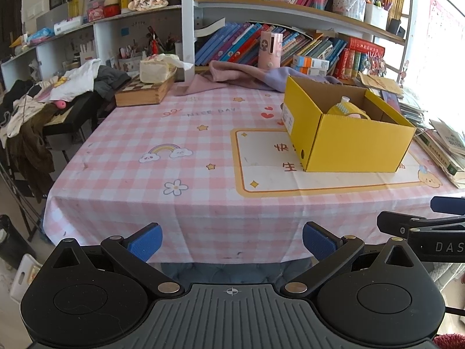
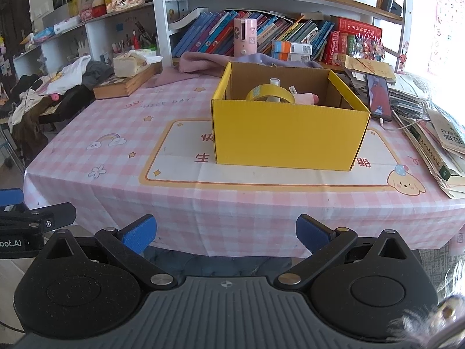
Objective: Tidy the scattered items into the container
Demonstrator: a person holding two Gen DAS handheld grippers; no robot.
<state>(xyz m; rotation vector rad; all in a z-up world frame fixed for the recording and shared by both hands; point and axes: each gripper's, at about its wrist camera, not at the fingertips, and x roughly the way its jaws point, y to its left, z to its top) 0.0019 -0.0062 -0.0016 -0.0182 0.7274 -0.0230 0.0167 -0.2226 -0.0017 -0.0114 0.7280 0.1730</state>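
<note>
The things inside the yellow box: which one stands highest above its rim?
The yellow tape roll, standing on edge as a ring. The pink item beside it, on its right, lies lower in the yellow box.

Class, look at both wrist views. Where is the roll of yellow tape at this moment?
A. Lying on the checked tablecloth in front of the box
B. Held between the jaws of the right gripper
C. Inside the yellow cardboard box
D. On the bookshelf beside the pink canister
C: the roll of yellow tape sits inside the yellow cardboard box, below its rim, while both pairs of jaws stand open and empty.
</note>
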